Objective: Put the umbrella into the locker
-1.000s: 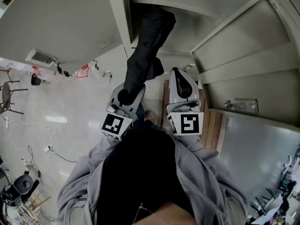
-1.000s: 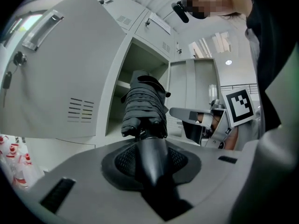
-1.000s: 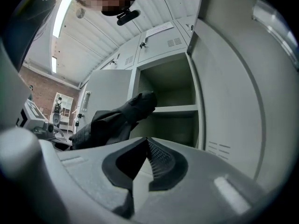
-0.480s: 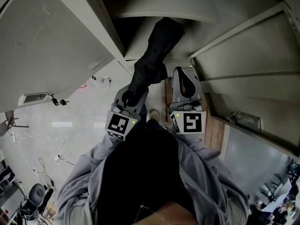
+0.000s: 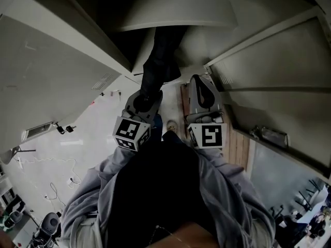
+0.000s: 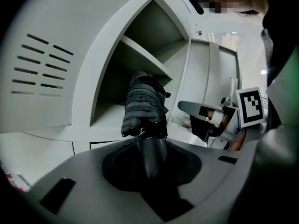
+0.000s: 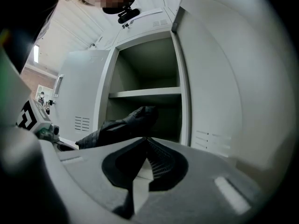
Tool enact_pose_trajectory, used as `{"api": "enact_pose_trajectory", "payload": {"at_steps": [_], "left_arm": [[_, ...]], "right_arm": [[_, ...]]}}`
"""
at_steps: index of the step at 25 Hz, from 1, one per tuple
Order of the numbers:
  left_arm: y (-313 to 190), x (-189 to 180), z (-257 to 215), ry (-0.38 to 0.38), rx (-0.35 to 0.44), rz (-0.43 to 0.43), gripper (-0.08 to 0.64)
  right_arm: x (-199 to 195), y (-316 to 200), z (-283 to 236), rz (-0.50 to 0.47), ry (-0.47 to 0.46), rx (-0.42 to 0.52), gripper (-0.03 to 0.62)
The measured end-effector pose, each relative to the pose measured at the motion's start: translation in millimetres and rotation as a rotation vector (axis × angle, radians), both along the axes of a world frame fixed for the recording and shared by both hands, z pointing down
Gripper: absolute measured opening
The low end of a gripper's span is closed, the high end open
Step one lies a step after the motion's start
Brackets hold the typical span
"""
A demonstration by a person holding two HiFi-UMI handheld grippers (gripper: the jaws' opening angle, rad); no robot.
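Observation:
A black folded umbrella (image 5: 160, 56) points up and away into the open grey locker (image 5: 176, 14). My left gripper (image 5: 146, 96) is shut on its handle end. In the left gripper view the umbrella (image 6: 145, 104) has its far end inside the lower compartment, under the shelf (image 6: 145, 55), with the handle (image 6: 152, 155) clamped between the jaws. My right gripper (image 5: 200, 89) hovers just right of the umbrella with its jaws shut and nothing in them. From the right gripper view the umbrella (image 7: 119, 125) lies across the opening below the shelf (image 7: 145, 93).
The locker's open door (image 5: 57, 61) stands at the left, and closed locker fronts (image 5: 274, 87) at the right. A wooden strip (image 5: 239, 143) runs along the floor by the lockers. Cables and gear (image 5: 46, 190) lie on the floor at the lower left.
Both grippers have moved closer to the locker. The umbrella's far end has gone deeper into the compartment. The open door now fills more of the left side.

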State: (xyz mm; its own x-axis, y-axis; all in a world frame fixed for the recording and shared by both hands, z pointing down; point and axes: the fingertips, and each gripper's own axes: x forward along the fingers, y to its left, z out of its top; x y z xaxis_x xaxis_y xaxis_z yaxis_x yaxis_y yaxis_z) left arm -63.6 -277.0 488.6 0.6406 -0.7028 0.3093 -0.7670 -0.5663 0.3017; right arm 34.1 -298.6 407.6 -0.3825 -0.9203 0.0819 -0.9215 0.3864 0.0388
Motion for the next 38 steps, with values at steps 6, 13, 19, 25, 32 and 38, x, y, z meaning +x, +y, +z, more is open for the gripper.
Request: {"api": "enact_pose_trajectory", "payload": {"at_steps": [6, 13, 19, 25, 32, 38], "left_arm": [[-24, 12, -14, 0.079, -0.086, 0.018, 0.101], [-51, 26, -26, 0.103, -0.121, 0.045, 0.101], [-72, 33, -31, 0.124, -0.154, -0.006, 0.102], [-86, 37, -32, 0.151, -0.188, -0.090, 0.103], [-89, 53, -21, 0.239, -0.324, -0.117, 0.236], [-87, 53, -22, 0.152, -0.284, -0.147, 0.290]], "right_arm": [[3, -8, -7, 0.054, -0.004, 0.008, 0.003], [-2, -19, -16, 0.084, -0.010, 0.036, 0.003], [-14, -24, -19, 0.037, -0.005, 0.035, 0.003], [-16, -30, -26, -0.039, 0.011, 0.034, 0.003], [-14, -35, -27, -0.097, 0.013, 0.032, 0.003], [-13, -36, -24, -0.134, 0.015, 0.032, 0.003]]}}
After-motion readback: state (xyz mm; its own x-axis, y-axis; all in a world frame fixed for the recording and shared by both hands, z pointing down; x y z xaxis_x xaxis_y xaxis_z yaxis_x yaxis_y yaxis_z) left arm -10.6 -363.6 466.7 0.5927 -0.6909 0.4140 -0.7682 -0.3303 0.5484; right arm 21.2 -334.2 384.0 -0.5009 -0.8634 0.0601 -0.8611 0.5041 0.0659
